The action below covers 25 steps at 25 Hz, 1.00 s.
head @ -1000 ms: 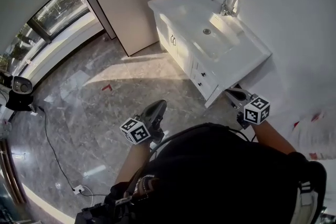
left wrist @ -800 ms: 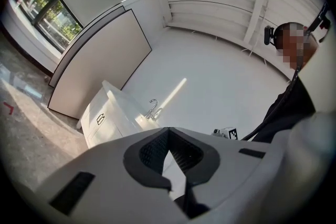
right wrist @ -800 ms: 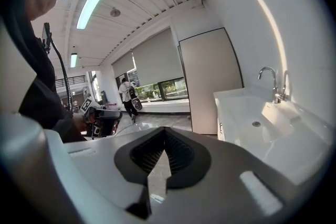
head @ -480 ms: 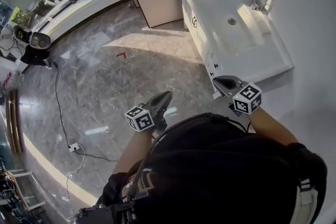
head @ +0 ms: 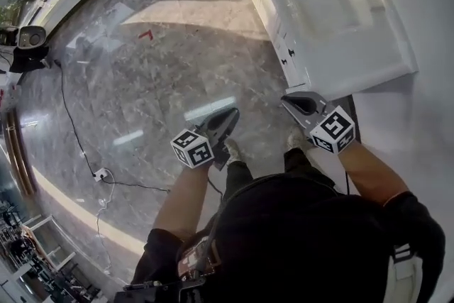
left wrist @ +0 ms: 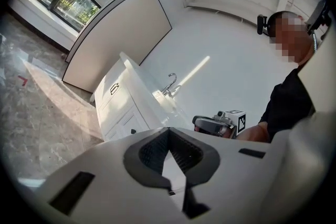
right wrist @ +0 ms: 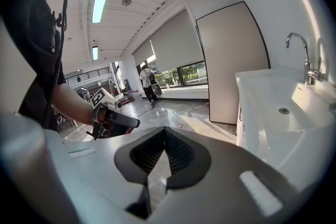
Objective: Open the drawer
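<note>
We've closed in on the vanity (head: 266,0). It sat well off at one o'clock a moment ago; now it fills the top of the head view from twelve round to two o'clock, and both arms have come down and forward with us. The drawer (head: 285,53), one of the small fronts with dark knobs at the near end of that cabinet, is shut and untouched, lying at twelve o'clock from the right tongs (head: 292,101). Those tongs are near the cabinet's near corner but not on it, jaws pressed together with nothing between them. The left tongs (head: 228,117) hang out over the marble floor (head: 142,67) at nine o'clock from their partner, also fully closed and empty. So this reads as the approach only: we judge the right side is best placed, and it'll have to part its jaws before it can take a knob. Above the drawer runs the white worktop (head: 386,64) with its basin (head: 333,0). As for writing, there's none we can read, only the black-and-white square patterns on the marker cubes (head: 192,148) and a small red mark (head: 145,34) on the floor at eleven o'clock.
</note>
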Available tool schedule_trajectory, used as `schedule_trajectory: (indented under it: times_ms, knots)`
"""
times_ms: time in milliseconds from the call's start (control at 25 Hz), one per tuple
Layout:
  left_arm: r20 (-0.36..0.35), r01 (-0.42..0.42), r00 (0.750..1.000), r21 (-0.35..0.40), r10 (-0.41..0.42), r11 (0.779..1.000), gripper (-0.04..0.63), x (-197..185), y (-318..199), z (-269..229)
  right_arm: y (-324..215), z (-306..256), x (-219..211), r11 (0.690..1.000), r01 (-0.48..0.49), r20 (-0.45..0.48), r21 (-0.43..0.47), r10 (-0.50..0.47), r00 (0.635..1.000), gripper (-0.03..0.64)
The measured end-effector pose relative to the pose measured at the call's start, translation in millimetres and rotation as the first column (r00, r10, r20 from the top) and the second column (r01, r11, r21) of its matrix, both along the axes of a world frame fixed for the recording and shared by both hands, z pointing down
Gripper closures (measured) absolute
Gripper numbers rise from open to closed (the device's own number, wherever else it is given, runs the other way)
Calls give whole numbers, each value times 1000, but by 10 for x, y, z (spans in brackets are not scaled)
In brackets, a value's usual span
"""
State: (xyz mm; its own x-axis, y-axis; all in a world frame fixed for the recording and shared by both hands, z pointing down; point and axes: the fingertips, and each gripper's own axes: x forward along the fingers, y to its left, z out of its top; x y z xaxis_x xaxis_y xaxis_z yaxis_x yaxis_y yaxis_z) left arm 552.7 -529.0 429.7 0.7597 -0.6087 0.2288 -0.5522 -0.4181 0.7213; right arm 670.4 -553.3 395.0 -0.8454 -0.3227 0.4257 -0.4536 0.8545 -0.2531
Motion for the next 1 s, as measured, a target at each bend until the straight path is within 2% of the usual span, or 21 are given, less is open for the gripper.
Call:
schedule_trajectory:
  times_ms: [320,520,720,840,1000]
  knots:
    - [-38,-94,995,-2,94,996,595,93,-559,1578,-18,1292,-302,997,-40,-38,73,42,998,615]
    - [-71,-58,996,-27,56,998,595,105,-785,2790,-40,2395,-263,995,-103,-39,14,103,994,615]
    - [-82,-33,996,-69,28,997,595,292,-1076,3980,-142,3388,-67,990,-142,-38,0,142,989,615]
    - [-60,-70,996,-98,64,993,589,474,-1276,4564,-130,3780,47,986,-166,-56,26,167,984,615]
    - [-65,-150,988,-124,143,981,563,754,-1477,5021,-158,4120,200,975,-219,-68,26,220,973,615]
